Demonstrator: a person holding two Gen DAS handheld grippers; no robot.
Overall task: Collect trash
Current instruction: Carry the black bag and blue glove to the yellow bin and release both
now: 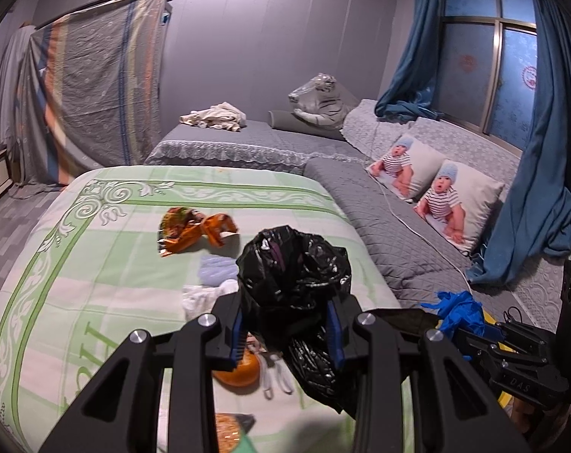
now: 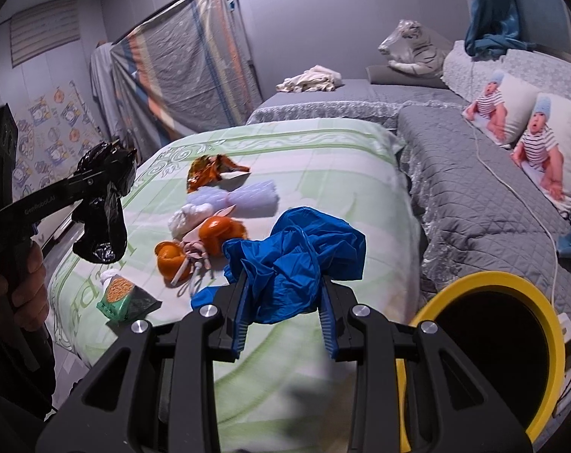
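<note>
Beside bed: yellow-rimmed bin – interior dark; left fingers clamp black bag, right fingers blue glove.

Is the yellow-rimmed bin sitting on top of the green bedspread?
No, the yellow-rimmed bin stands off the near right corner of the green bedspread, beside the bed.

Around me grey panelled walls enclose a grey-brick floor, a bed with a green-patterned quilt pushed against a grey quilted mattress, a cloth-draped cabinet in the far corner, and a dim window framed by blue curtains.
</note>
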